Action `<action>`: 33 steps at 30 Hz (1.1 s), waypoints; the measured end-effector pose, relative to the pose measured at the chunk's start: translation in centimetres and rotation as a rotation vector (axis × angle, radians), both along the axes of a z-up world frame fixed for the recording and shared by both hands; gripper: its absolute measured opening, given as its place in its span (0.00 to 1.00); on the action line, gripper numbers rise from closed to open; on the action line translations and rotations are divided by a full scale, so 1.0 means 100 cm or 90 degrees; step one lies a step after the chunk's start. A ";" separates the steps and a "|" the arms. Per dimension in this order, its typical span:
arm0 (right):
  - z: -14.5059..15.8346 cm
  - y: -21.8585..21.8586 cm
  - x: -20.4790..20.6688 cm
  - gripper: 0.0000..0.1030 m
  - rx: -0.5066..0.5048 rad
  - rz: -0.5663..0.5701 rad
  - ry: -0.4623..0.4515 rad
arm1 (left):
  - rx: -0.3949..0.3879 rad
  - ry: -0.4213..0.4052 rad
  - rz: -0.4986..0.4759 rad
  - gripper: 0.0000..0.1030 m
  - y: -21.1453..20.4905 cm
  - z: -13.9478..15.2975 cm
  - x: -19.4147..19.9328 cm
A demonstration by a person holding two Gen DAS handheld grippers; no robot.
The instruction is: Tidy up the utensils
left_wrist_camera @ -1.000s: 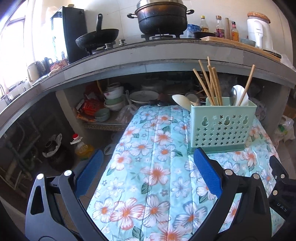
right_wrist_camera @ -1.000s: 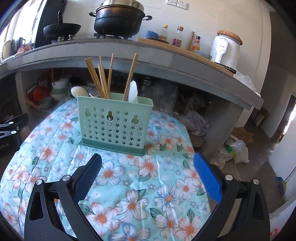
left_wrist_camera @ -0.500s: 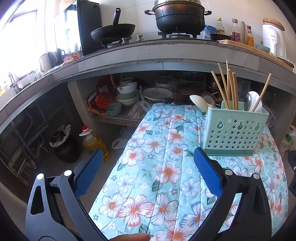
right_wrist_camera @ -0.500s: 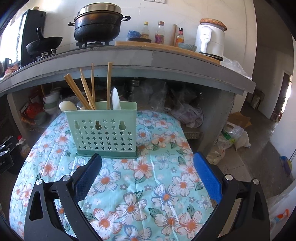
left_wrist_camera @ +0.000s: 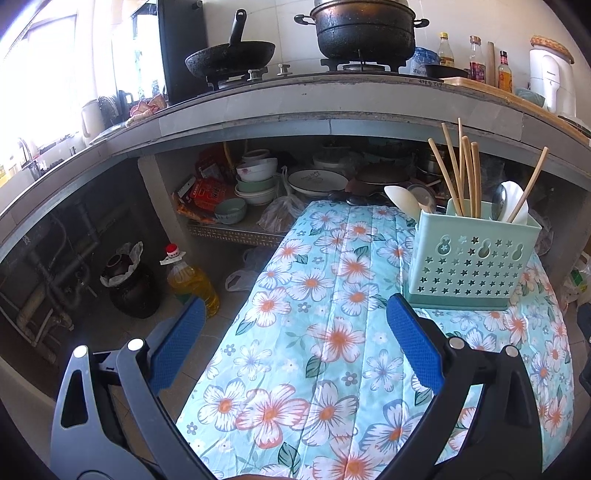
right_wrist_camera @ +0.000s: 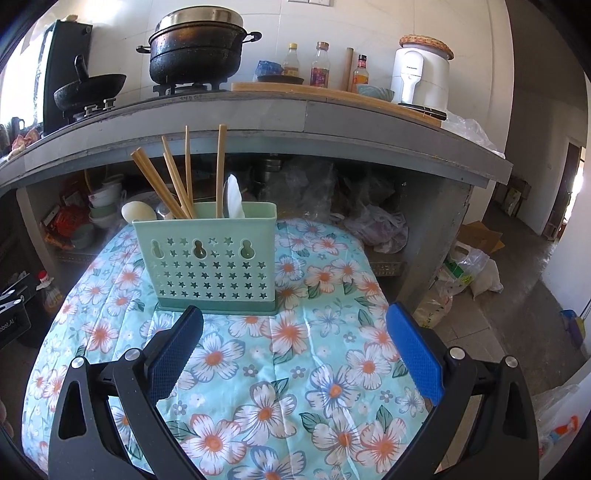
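Note:
A mint-green perforated utensil holder stands upright on the floral tablecloth. Several wooden chopsticks lean inside it, along with a white spoon and a metal spoon. A pale spoon bowl pokes out by the holder's left end. My left gripper hangs open over the cloth, with the holder ahead on its right. My right gripper is open too, nothing between its blue pads, just short of the holder.
A grey concrete counter runs behind the table with a black pot, a wok, bottles and a white appliance. Bowls and plates fill the shelf below. An oil bottle stands on the floor left; bags lie right.
Both grippers have drawn back from the holder and swung, the left one leftward, so more floor shows. The holder looks smaller. Both stay open.

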State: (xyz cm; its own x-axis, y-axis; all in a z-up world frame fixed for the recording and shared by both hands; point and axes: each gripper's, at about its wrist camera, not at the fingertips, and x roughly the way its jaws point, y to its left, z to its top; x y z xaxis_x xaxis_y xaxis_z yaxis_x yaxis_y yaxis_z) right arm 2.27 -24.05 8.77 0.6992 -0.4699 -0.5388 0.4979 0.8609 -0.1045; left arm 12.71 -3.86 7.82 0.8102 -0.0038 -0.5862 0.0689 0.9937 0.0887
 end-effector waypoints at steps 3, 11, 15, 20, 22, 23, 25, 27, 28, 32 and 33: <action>0.000 0.001 0.000 0.94 0.000 0.001 0.000 | -0.001 0.002 0.001 0.92 0.000 0.000 0.000; 0.001 0.002 -0.001 0.94 0.002 0.000 0.000 | 0.001 0.007 -0.003 0.92 -0.001 -0.001 0.000; 0.002 0.003 -0.001 0.94 0.005 0.001 0.000 | 0.000 0.011 -0.006 0.92 -0.002 -0.002 0.000; 0.002 0.003 -0.001 0.94 0.008 0.001 -0.001 | 0.000 0.013 -0.008 0.92 -0.002 -0.003 0.000; 0.002 0.004 -0.001 0.94 0.010 0.002 -0.001 | 0.000 0.014 -0.008 0.92 -0.003 -0.003 0.000; 0.002 0.004 -0.001 0.94 0.011 0.002 -0.001 | 0.000 0.015 -0.008 0.92 -0.003 -0.003 0.000; 0.002 0.004 -0.001 0.94 0.011 0.002 -0.001 | 0.000 0.015 -0.008 0.92 -0.003 -0.003 0.000; 0.002 0.004 -0.001 0.94 0.011 0.002 -0.001 | -0.001 0.016 -0.008 0.92 -0.002 -0.004 0.001; 0.002 0.003 -0.001 0.94 0.012 0.001 -0.001 | -0.001 0.016 -0.007 0.92 -0.002 -0.004 0.001; 0.002 0.003 -0.001 0.94 0.016 -0.001 -0.001 | -0.001 0.017 -0.007 0.92 -0.002 -0.004 0.001; 0.002 0.003 -0.001 0.94 0.017 -0.002 -0.001 | -0.001 0.017 -0.007 0.92 -0.002 -0.004 0.001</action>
State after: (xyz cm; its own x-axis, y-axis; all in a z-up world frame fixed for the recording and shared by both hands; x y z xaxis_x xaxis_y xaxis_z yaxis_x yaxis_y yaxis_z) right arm 2.18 -23.77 9.01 0.6993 -0.4574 -0.5494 0.5005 0.8620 -0.0806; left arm 12.83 -4.05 7.42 0.7944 -0.0138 -0.6072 0.0820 0.9930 0.0848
